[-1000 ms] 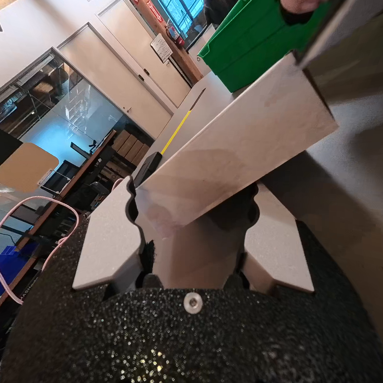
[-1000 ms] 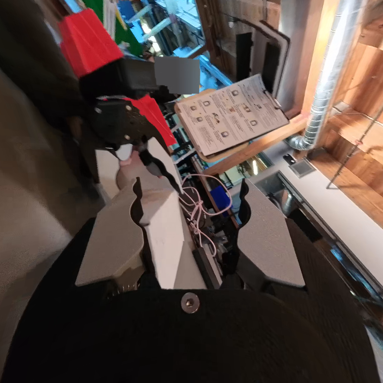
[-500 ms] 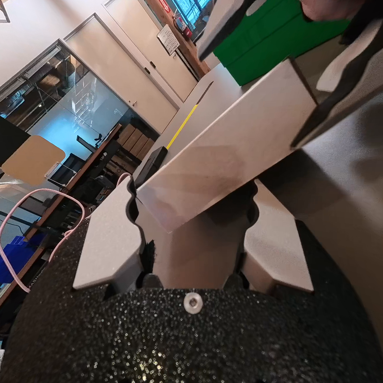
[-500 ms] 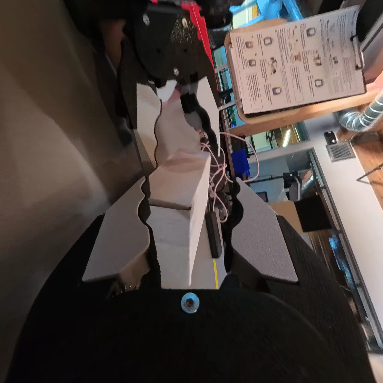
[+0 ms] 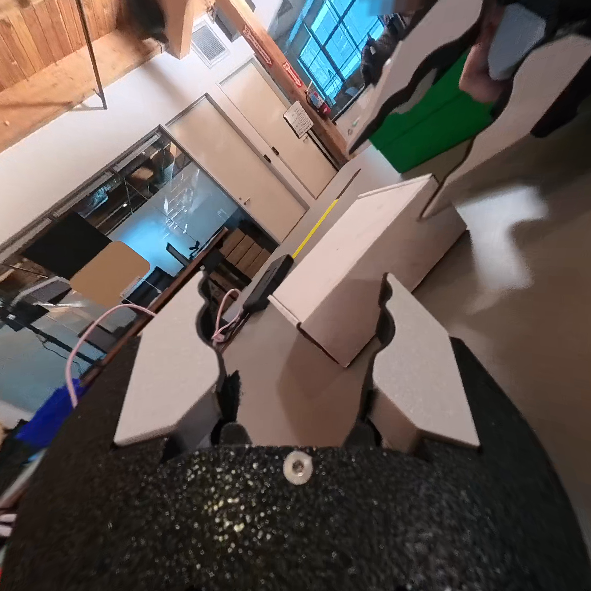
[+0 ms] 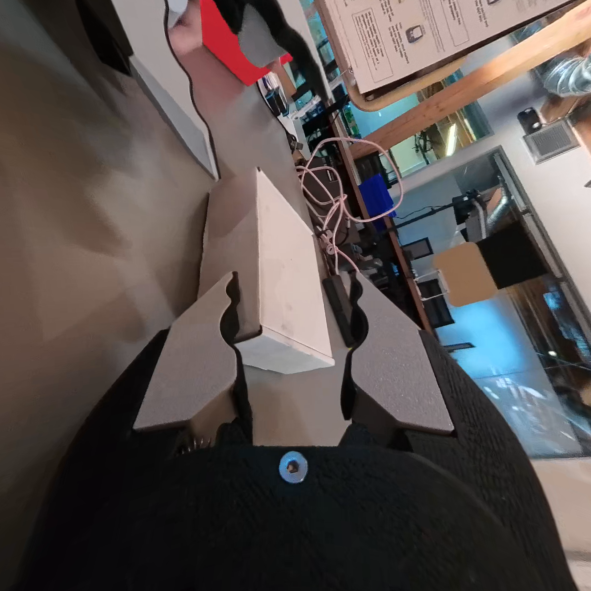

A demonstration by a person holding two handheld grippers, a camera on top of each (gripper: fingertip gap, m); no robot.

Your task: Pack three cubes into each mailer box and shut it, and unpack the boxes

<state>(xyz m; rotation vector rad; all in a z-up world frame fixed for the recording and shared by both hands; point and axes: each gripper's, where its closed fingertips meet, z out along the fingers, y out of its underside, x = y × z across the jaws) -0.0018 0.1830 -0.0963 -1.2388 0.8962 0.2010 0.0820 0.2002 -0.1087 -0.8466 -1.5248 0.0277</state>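
A closed white mailer box (image 5: pixel 358 262) lies flat on the grey table (image 5: pixel 511 319). My left gripper (image 5: pixel 292 287) is wide open. The box's near corner sits between its fingers, close to the right finger (image 5: pixel 412 351), and the left finger is well clear of it. My right gripper (image 6: pixel 293 278) is open at the other end of the box (image 6: pixel 287 271). Its left finger (image 6: pixel 204 351) overlaps the box's corner and its right finger stands apart from the box. The right gripper also shows in the left wrist view (image 5: pixel 454 105), above the box's far end. No cubes are in view.
A green bin (image 5: pixel 425 128) stands beyond the box. A black device (image 5: pixel 271 281) with a pink cable (image 5: pixel 96 326) lies beside the box near the table edge, also in the right wrist view (image 6: pixel 339 307). A clipboard (image 6: pixel 431 38) hangs above. Yellow tape (image 5: pixel 315 232) marks the table.
The box was tilted up between both grippers; it now lies flat on the table. Both grippers have drawn back from it, and the right fingers have narrowed somewhat.
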